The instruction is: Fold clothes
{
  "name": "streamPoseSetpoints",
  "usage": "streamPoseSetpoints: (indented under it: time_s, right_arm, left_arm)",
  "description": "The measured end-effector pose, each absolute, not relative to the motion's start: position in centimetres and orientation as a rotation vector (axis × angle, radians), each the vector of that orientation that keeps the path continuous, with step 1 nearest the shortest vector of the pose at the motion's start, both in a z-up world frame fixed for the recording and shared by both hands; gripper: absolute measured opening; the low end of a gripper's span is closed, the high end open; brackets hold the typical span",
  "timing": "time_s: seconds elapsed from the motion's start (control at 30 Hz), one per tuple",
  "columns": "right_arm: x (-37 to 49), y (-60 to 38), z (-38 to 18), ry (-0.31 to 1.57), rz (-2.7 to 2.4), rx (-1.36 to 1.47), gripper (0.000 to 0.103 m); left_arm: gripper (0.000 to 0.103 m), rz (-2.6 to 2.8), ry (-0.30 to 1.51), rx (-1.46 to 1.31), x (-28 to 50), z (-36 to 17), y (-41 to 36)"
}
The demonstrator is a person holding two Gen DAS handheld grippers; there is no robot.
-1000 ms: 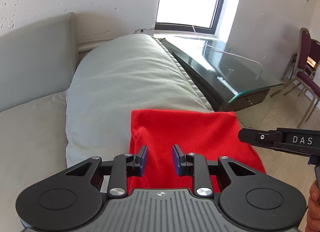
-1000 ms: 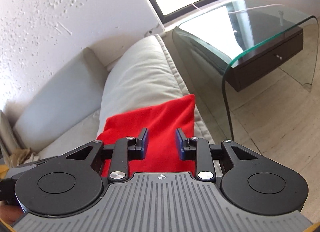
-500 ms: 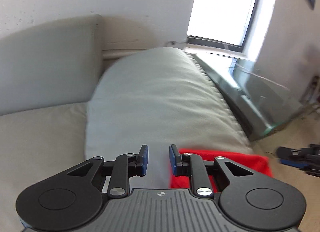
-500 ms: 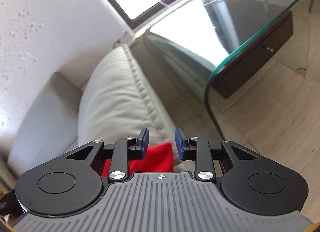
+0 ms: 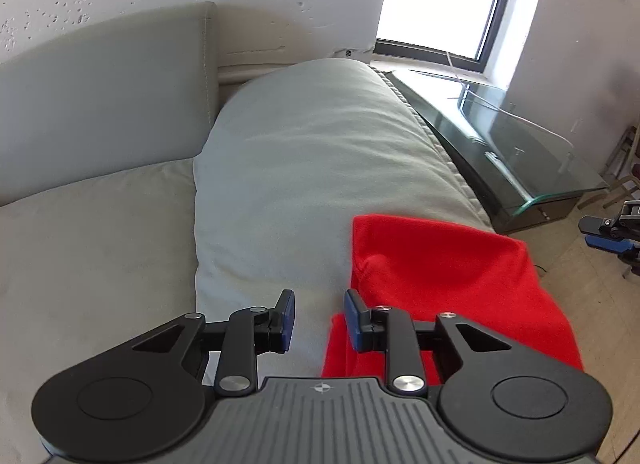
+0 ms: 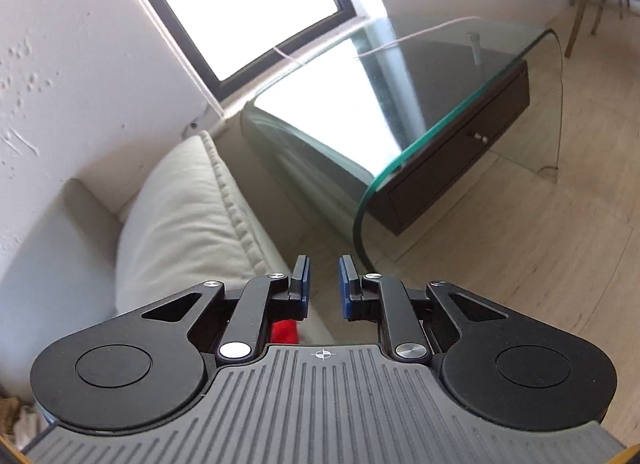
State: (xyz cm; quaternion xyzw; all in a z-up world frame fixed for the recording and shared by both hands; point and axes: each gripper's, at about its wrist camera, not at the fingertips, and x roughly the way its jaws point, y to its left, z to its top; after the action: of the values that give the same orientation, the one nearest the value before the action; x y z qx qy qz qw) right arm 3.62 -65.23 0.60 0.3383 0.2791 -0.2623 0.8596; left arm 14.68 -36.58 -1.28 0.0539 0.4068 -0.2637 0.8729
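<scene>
Red garment (image 5: 444,284) lies folded on the near right end of the grey sofa arm cushion (image 5: 312,168), its right edge draping off the cushion side toward the floor (image 5: 592,296). Top layer shows a soft crease near its left edge; a lower layer pokes out at the near left corner.

Left gripper (image 5: 318,318): fingers apart, nothing between them, blue pads (image 5: 287,320) visible. It hangs over the cushion just left of the garment's left edge; right finger overlaps the cloth in view, contact cannot be told.

Right gripper (image 6: 323,288): fingers apart, empty, pointing out past the cushion edge toward the floor and the glass table (image 6: 420,104). In the right wrist view only a small red patch (image 6: 285,331) of the garment shows, low between the left finger linkage and the gripper body. The same gripper appears at the far right edge of the left wrist view (image 5: 612,230), well apart from the garment.

Sofa backrest (image 5: 100,104) is far left, seat cushion (image 5: 88,264) near left. Window (image 5: 436,0) sits far behind the table.
</scene>
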Motion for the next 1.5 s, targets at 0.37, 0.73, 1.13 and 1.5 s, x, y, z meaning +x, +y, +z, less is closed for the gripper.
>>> streamPoseSetpoints:
  time_s: [0.37, 0.73, 1.13, 1.5]
  right_arm:
    - [-7.5, -52.9, 9.4, 0.751, -0.304, 0.55, 0.095]
    - [-14.4, -46.1, 14.7, 0.827, -0.383, 0.447, 0.102]
    - [-18.1, -40.3, 18.8, 0.823, -0.387, 0.285, 0.102]
    - [-18.1, -40.6, 18.5, 0.833, -0.417, 0.309, 0.102]
  left_arm:
    - [0.095, -0.591, 0.788, 0.209, 5.1, 5.8, -33.0]
    - [0.102, -0.665, 0.829, 0.126, 0.4, 9.2, -28.6]
    - [0.102, -0.696, 0.775, 0.055, -3.0, 12.4, -26.4]
    - [0.102, -0.68, 0.805, 0.068, -2.5, 12.0, -27.0]
